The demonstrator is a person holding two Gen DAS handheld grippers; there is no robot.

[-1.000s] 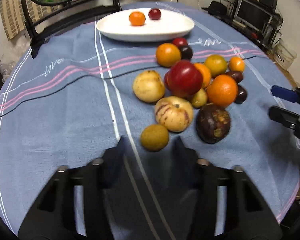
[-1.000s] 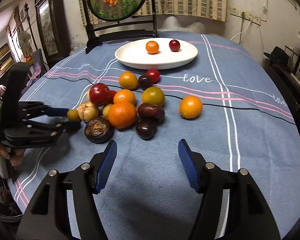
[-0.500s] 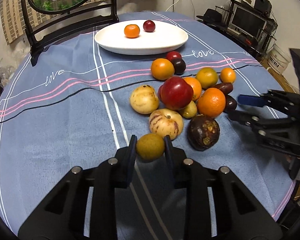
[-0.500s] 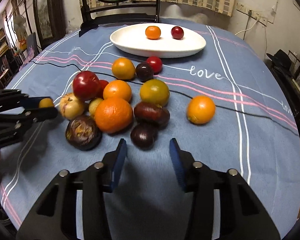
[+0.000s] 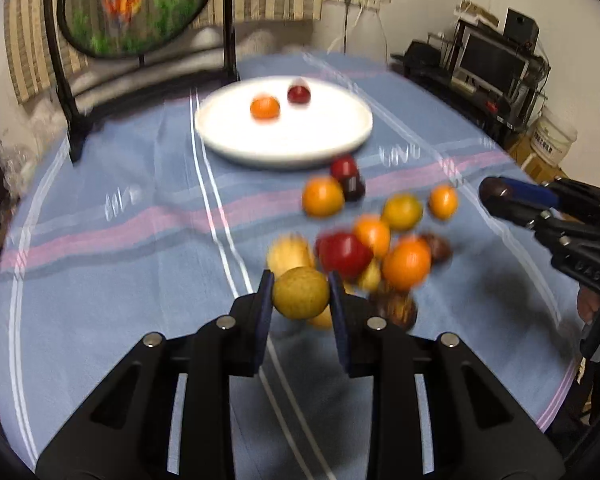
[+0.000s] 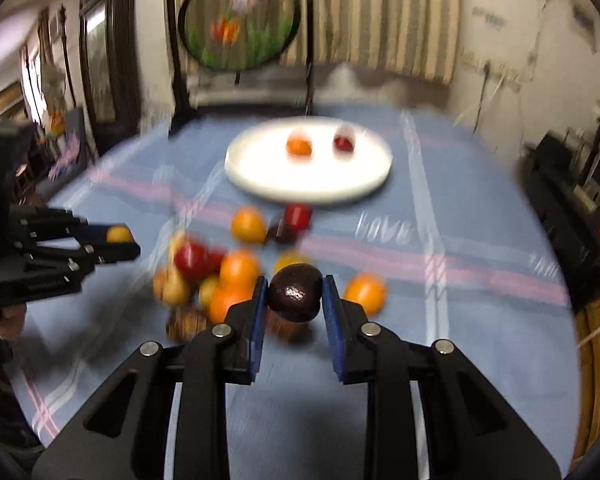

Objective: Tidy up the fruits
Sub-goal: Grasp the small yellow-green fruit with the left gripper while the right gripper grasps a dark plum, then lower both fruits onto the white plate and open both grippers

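Observation:
My left gripper (image 5: 300, 294) is shut on a small yellow-brown round fruit (image 5: 300, 298) and holds it above the blue tablecloth. My right gripper (image 6: 294, 296) is shut on a dark purple plum (image 6: 295, 292), also lifted. A pile of several fruits (image 5: 376, 240) lies mid-table: oranges, a red apple, yellow and dark ones. A white plate (image 5: 236, 136) at the far side holds a small orange (image 5: 265, 107) and a red fruit (image 5: 299, 94). The plate also shows in the right wrist view (image 6: 260, 176). Both views are motion-blurred.
A round painted screen on a black stand (image 5: 136, 4) stands behind the plate. A lone orange (image 6: 365, 292) lies right of the pile. Shelves with electronics (image 5: 496, 64) stand beyond the table's right edge.
Both grippers have risen. The left lifted the yellow-brown fruit off the cloth. The right closed on the dark plum and lifted it from the pile.

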